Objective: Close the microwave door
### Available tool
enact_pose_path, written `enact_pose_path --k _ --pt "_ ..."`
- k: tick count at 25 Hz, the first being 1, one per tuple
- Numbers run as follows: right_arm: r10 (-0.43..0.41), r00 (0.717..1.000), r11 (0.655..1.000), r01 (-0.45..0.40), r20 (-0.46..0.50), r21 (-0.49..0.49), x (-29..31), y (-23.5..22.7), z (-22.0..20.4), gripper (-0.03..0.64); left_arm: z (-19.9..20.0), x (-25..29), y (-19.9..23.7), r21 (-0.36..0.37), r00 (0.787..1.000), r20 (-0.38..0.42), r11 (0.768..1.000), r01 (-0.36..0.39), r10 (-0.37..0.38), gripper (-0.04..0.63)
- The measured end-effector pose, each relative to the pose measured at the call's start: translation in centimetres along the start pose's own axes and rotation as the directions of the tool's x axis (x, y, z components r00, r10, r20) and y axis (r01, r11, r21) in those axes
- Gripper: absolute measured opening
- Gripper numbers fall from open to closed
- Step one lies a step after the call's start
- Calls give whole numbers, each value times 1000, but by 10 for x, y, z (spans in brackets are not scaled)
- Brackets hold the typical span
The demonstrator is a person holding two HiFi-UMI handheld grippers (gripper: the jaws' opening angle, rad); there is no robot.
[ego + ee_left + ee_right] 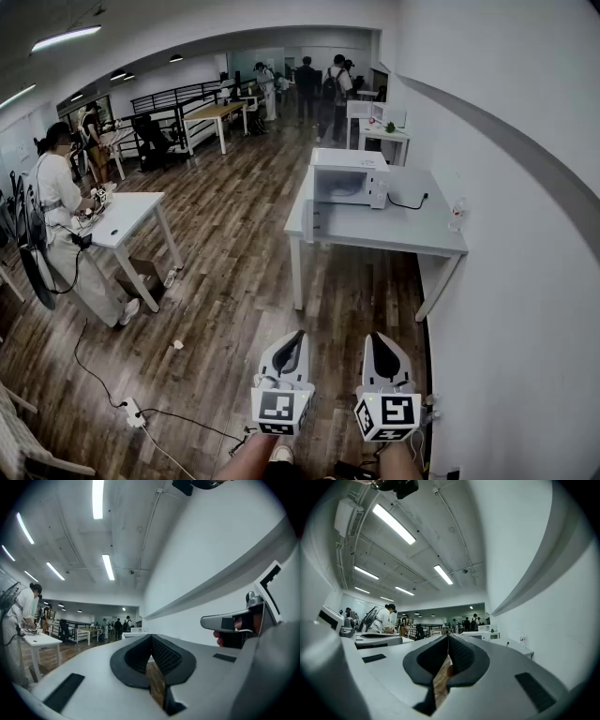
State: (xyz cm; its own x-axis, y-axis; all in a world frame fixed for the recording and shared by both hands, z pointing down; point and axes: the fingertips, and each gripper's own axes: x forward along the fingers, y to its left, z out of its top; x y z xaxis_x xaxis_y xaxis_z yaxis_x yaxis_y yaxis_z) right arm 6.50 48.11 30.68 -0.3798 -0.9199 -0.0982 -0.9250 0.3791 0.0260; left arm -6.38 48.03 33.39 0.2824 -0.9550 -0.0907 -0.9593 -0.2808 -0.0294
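The white microwave [349, 178] stands on a grey table [394, 234] against the right wall, some way ahead of me. Its door [308, 214] hangs open toward the table's left front corner. In the head view my left gripper [298, 335] and right gripper [375, 337] are side by side low down, over the wooden floor, well short of the table. Both point level toward the table, jaws shut and empty. Far off, the microwave [135, 631] is small in the left gripper view, beyond the shut jaws of the left gripper [151, 637]. In the right gripper view the right gripper [448, 636] is shut too.
A bottle [457, 214] and a black cable [408, 202] are on the grey table. A person [58, 202] works at a white table [127, 214] to the left. A power strip [132, 412] and cords lie on the floor. The white wall runs close along the right.
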Motion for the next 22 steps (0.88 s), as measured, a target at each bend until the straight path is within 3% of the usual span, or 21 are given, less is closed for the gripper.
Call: enact_pose_path --k 22 --pt "-22 1000 1000 22 16 7 94 34 -14 29 -15 54 89 -15 1000 2 1000 25 -25 26"
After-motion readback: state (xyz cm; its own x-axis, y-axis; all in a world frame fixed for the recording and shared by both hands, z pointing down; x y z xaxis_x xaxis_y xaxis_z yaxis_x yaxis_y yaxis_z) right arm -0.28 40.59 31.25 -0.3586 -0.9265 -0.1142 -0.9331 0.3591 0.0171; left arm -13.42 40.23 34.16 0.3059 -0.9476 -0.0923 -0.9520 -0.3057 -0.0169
